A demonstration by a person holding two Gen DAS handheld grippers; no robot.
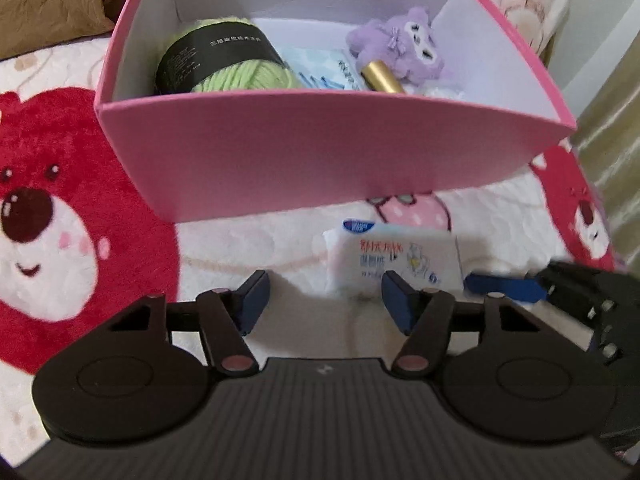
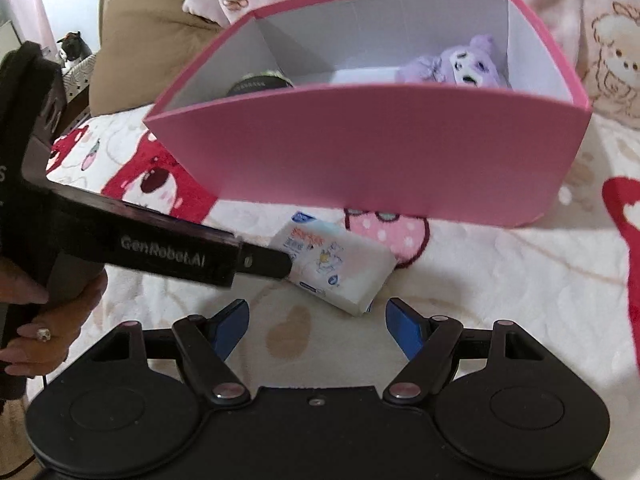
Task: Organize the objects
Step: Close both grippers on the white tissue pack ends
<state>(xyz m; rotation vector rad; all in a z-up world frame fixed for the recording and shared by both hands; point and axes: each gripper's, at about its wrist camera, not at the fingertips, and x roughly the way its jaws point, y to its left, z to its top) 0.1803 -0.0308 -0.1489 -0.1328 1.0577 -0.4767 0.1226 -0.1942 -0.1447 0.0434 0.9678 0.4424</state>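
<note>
Tissue pack (image 2: 334, 266) lies on the bear-print blanket (image 1: 60, 240) just before the pink box (image 1: 320, 152), long axis slanting across my empty, spread right jaws, nearer them than my left jaws, also open.

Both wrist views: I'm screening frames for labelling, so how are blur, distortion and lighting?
Left wrist view: fisheye bows the pink box; the tissue pack print and the right gripper are smeared. Right wrist view: the box rim is soft and the purple plush blurred; the left gripper logo stays readable. Lighting is soft indoors, without harsh glare.
</note>
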